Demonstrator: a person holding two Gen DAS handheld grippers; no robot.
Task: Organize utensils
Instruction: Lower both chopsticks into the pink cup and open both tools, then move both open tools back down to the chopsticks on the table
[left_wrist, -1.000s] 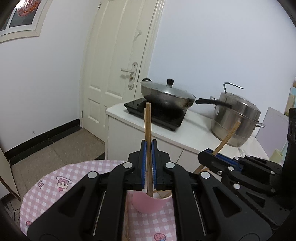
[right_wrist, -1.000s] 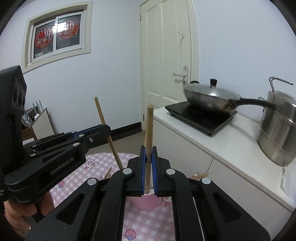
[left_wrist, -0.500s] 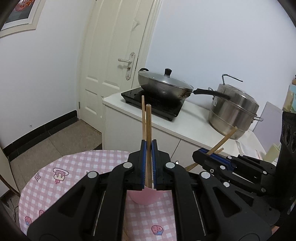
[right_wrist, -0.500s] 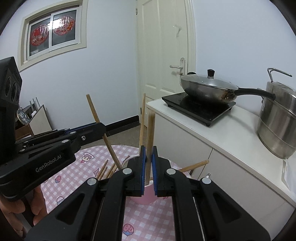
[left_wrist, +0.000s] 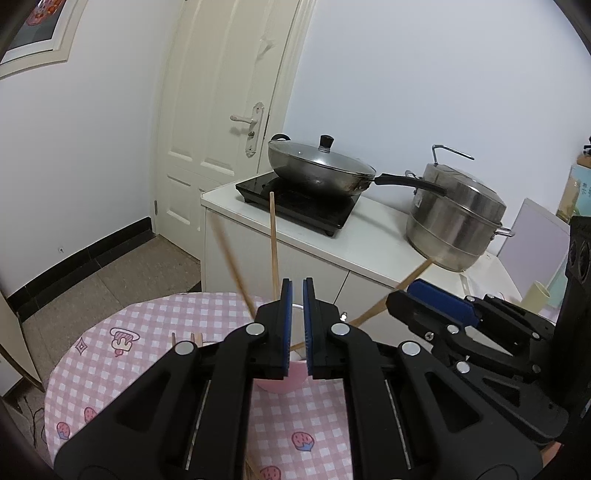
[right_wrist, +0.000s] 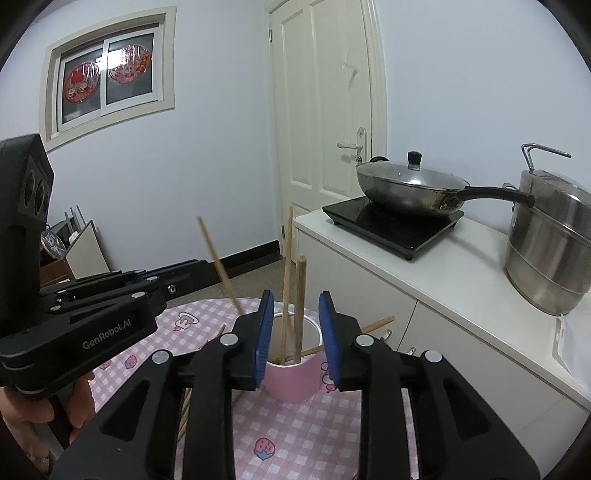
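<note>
A pink cup (right_wrist: 291, 384) stands on the checked tablecloth and holds several wooden chopsticks. My right gripper (right_wrist: 297, 325) hovers just above the cup's rim with its jaws opening. An upright chopstick (right_wrist: 301, 295) stands in the cup between the pads, which do not touch it. My left gripper (left_wrist: 297, 321) sits over the same cup (left_wrist: 282, 380), its blue pads nearly together with nothing between them. A blurred chopstick (left_wrist: 231, 258) leans left just beyond its fingertips. In the right wrist view the left gripper (right_wrist: 203, 267) is at the left, beside that leaning chopstick (right_wrist: 218, 258).
Loose chopsticks (right_wrist: 184, 417) lie on the pink tablecloth (right_wrist: 295, 435) left of the cup. Behind the table runs a white counter (left_wrist: 369, 251) with an induction hob, a lidded wok (left_wrist: 321, 170) and a steel steamer pot (left_wrist: 454, 218). A person's hand (right_wrist: 37, 417) holds the left gripper.
The right jaws have parted from the chopstick, which now stands in the cup. The chopstick held between the left pads is gone from them; one now leans left, blurred.
</note>
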